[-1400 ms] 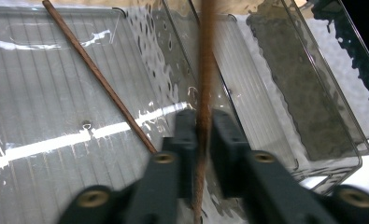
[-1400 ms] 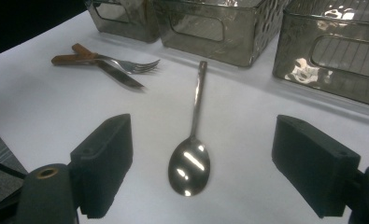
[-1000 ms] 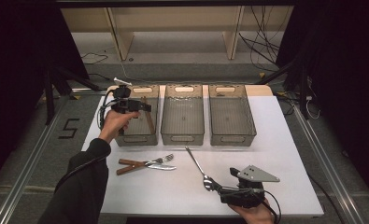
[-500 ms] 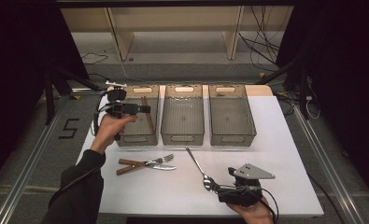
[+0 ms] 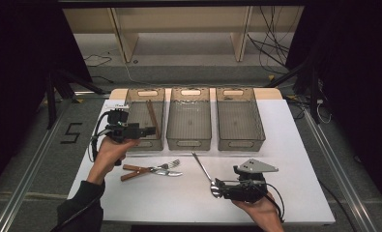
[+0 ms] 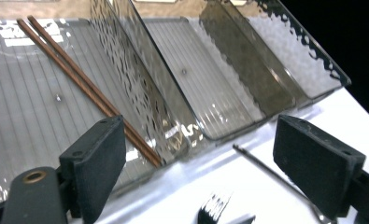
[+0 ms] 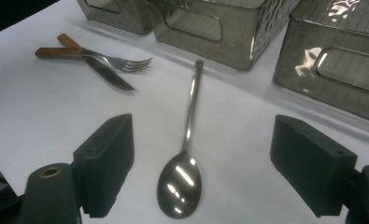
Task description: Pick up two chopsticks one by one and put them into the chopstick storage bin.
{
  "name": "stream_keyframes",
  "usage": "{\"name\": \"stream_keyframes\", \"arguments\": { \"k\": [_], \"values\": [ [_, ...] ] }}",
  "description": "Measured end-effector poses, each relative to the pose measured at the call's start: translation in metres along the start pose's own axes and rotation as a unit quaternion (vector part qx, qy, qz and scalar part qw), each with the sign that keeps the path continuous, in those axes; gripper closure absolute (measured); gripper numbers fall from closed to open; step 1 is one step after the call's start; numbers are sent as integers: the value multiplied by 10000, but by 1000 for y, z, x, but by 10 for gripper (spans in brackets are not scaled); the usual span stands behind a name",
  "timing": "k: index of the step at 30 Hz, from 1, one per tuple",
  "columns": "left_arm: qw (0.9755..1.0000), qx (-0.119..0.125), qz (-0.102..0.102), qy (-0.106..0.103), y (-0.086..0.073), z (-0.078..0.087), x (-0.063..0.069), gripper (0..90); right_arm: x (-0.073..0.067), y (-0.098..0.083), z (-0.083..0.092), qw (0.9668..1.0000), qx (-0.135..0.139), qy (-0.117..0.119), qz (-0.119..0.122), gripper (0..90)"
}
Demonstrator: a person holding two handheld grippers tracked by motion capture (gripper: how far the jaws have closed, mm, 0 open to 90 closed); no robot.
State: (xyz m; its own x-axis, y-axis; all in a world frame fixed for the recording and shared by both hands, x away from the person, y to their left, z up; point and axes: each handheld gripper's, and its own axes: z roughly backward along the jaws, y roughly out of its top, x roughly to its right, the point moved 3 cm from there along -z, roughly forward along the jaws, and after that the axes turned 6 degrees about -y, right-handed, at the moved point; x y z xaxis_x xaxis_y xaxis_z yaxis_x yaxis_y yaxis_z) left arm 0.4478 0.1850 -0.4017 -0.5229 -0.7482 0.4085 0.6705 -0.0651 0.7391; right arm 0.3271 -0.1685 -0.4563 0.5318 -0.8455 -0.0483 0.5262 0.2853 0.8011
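Between the right gripper's [image 7: 201,168] spread fingers, the spoon [image 7: 184,154], untouched.

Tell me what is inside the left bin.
The left bin holds a pair of brown chopsticks lying diagonally, nothing else visible; the gripper covers its near corner.

Wooden shelf [image 5: 179,21] behind, floor cables [image 5: 271,48].

Fork [image 6: 213,207] cut off by the left gripper view's bottom edge, only its tines visible; spoon handle [image 6: 271,173] passes behind the jaw.
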Motion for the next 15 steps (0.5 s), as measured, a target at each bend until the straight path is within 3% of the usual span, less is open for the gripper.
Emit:
{"name": "stream_keyframes", "arguments": {
  "k": [5, 11, 15],
  "values": [
    [9999, 99, -27, -97, -18, 3, 6, 170, 3, 3, -4, 10000, -93, -3, -29, 233],
    [9992, -5, -293, -288, -46, -4, 17, 162, 2, 7, -12, 9993, -375, 15, 78, 239],
    [9986, 46, -360, -394, -63, -6, 22, 162, 0, 10, -18, 9988, -461, 30, 135, 257]
  ]
}}
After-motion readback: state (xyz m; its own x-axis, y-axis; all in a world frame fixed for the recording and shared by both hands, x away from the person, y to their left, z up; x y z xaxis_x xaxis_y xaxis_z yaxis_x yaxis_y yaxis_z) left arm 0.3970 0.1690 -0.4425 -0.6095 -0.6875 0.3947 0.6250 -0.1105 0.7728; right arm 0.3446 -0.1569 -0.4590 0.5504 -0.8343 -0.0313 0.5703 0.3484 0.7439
